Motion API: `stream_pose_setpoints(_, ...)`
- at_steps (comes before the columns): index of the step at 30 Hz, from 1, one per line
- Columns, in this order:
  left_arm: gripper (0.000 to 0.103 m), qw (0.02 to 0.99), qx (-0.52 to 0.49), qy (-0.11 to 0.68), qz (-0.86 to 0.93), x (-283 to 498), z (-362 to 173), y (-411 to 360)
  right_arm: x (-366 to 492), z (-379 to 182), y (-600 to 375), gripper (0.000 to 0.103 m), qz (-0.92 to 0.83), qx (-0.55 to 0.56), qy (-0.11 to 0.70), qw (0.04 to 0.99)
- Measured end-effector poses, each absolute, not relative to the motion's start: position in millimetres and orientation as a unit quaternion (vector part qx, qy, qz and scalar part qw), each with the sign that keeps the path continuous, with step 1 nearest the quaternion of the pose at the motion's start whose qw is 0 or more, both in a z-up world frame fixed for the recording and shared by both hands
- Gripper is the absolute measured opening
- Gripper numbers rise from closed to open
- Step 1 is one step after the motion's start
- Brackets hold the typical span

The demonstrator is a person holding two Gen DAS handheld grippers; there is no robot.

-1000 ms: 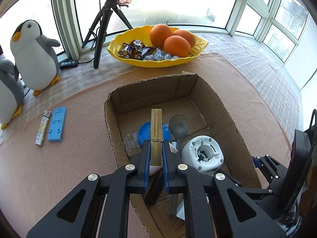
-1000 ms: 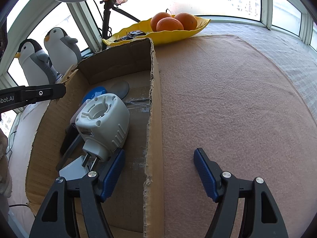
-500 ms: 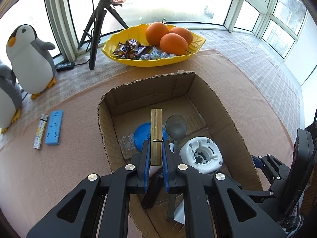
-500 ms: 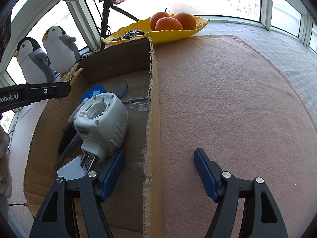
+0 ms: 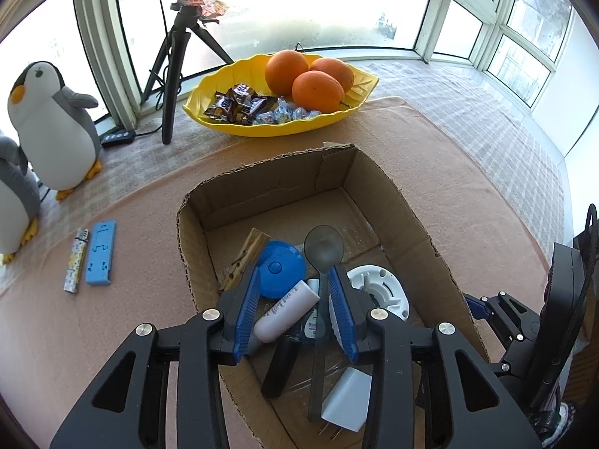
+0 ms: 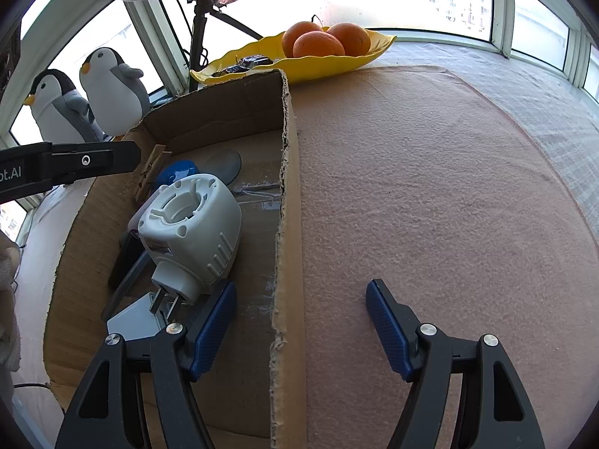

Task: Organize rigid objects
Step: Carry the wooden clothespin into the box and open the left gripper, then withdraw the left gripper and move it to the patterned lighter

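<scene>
An open cardboard box point(image 5: 408, 205) point(image 6: 284, 194) holds a blue round lid point(image 5: 279, 267), a dark spoon point(image 5: 322, 254), a white tube point(image 5: 286, 308), a white plug-in device point(image 5: 378, 292) point(image 6: 191, 220) and a white charger point(image 5: 346, 398). A wooden clothespin point(image 5: 245, 256) point(image 6: 149, 172) leans on the box's left wall, free of my pads. My left gripper point(image 5: 294, 312) hovers over the box, its jaws opening with nothing pressed between them. My right gripper point(image 6: 299, 329) stands open astride the box's right wall, one finger inside, one over the mat.
On the pink mat left of the box lie a lighter point(image 5: 76, 260) and a blue flat block point(image 5: 101, 252). A yellow dish point(image 5: 262, 127) with oranges and sweets stands behind the box. Plush penguins point(image 5: 50, 127) and a tripod point(image 5: 172, 71) stand at the back left.
My left gripper has let go of the wooden clothespin, which dropped against the box's left wall. Its jaws have spread apart. The right gripper has not moved.
</scene>
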State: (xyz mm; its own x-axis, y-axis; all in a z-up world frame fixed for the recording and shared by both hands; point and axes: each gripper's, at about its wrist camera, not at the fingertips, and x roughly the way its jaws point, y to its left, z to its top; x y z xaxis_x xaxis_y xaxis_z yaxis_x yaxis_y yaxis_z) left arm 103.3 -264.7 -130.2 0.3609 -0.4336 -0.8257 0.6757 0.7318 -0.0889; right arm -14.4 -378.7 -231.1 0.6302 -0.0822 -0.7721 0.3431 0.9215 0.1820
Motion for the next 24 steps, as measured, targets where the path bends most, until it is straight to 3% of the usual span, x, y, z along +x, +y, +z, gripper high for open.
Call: stream_pose_setpoints(24,0.037,0.820,0.129,0.449,-0.332,107.3,-126.5,-255.9,-14.8,-231.0,-378.4,0.068,-0.122,0.157,0.414,0.888)
